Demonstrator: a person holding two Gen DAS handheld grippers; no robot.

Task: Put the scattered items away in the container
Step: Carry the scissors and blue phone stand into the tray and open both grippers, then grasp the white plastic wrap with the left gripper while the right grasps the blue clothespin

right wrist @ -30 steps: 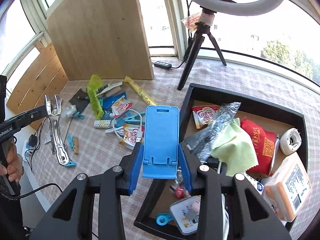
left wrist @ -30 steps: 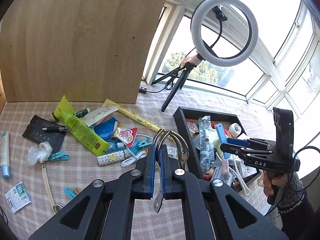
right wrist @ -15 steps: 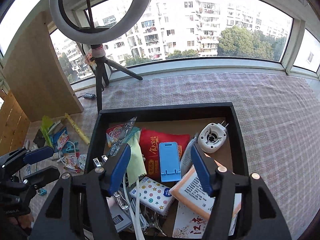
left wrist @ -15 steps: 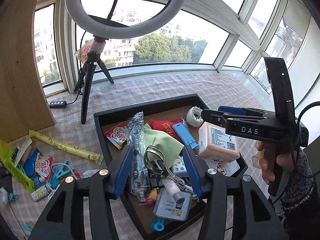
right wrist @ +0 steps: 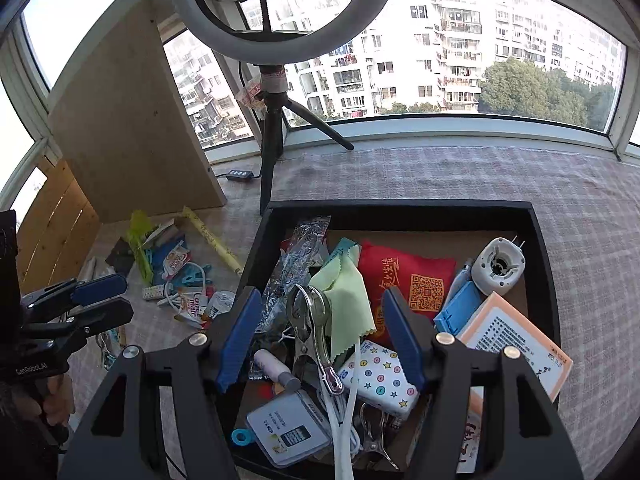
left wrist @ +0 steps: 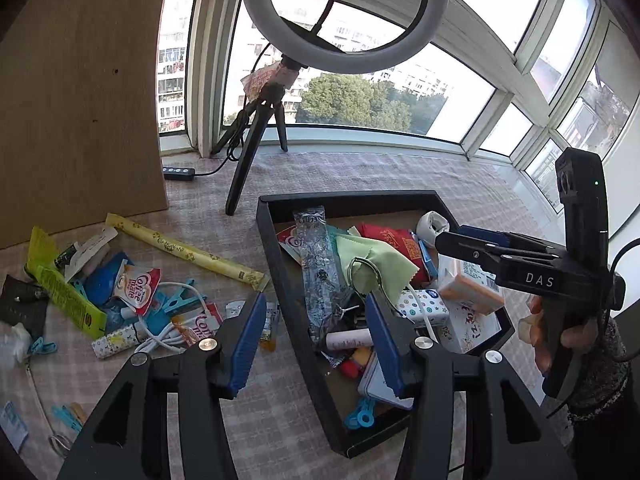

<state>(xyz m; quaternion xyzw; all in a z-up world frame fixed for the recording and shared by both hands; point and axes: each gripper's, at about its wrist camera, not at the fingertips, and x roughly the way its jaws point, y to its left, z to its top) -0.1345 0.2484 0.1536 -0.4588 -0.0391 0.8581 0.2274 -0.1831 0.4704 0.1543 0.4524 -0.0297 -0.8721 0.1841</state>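
Observation:
The black tray [left wrist: 272, 240] holds several items, among them a metal clamp [left wrist: 362, 276] lying on a green cloth [left wrist: 376, 264] and a blue phone stand [right wrist: 458, 308]. My left gripper [left wrist: 314, 344] stands open over the tray's near left wall, nothing between its fingers. My right gripper [right wrist: 322, 336] is open above the tray [right wrist: 400, 210], with the metal clamp [right wrist: 312, 324] lying loose below it. On the checked cloth to the left lie a yellow tube [left wrist: 64, 292], a coffee sachet [left wrist: 138, 284], blue clips [left wrist: 178, 300], a white cable [left wrist: 168, 332] and a long yellow packet [left wrist: 188, 254].
A ring light on a tripod [left wrist: 256, 160] stands just behind the tray. A wooden board [left wrist: 80, 100] leans at the back left, with a small cable remote [left wrist: 179, 172] beside it. A person's hand [left wrist: 576, 336] grips the right tool's handle at the right.
Both grippers opened. The left one let go of the metal clamp and the right one the blue phone stand; both now lie in the tray. Both views swung over the tray.

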